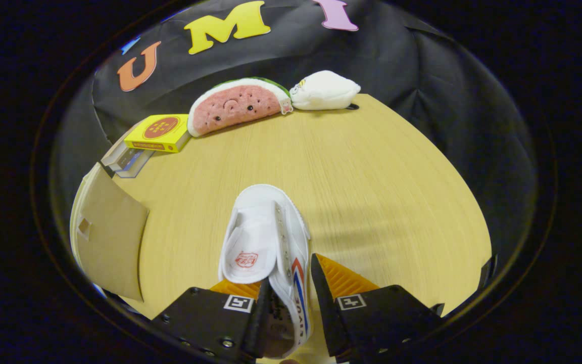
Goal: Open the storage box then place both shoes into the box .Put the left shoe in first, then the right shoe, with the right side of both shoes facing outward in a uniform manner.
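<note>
Fingers (291, 298) straddle the heel wall of the white shoe (265, 242) lying toe-forward on the desk (372, 177), pressing unclear; thin canvas pinch could slip or swing, flipping its striped side on the way to the box (109, 242) off left.

— Where does your camera sit?
— It rides on your gripper (291, 296) and looks forward along the two fingers, down at a slant onto the wooden table (382, 192).
— How near is it?
— Very near the white shoe (265, 242), whose heel side lies between the fingers. The watermelon plush (235, 105) and yellow box (159, 132) lie well beyond, at the table's far edge, before the black cloth wall (447, 76).
</note>
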The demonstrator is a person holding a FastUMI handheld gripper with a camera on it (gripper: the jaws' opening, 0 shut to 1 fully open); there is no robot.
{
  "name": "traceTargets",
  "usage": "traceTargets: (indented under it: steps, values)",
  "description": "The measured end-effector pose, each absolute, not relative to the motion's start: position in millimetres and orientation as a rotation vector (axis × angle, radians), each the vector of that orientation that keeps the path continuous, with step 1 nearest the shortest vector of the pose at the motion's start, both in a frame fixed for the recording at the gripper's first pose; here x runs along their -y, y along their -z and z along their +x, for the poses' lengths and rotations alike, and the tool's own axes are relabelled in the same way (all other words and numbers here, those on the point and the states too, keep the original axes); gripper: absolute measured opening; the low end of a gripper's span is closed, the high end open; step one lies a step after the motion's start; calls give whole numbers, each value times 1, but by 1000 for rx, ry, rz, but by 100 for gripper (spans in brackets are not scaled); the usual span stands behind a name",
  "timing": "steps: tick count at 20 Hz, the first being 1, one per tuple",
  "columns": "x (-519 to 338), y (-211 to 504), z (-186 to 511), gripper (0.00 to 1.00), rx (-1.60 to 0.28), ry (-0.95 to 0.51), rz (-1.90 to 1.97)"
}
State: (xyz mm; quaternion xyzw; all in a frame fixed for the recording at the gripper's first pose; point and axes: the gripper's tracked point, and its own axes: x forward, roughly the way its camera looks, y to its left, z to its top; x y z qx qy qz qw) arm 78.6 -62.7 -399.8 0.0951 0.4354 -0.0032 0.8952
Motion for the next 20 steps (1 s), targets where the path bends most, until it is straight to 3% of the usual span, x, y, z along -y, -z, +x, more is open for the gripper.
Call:
traceTargets:
  steps: [4,12,20]
  values:
    - [81,405,78,1,-945,73,223]
    - [38,336,56,0,-940,128,395]
    - [-134,203,40,0,-864,40,499]
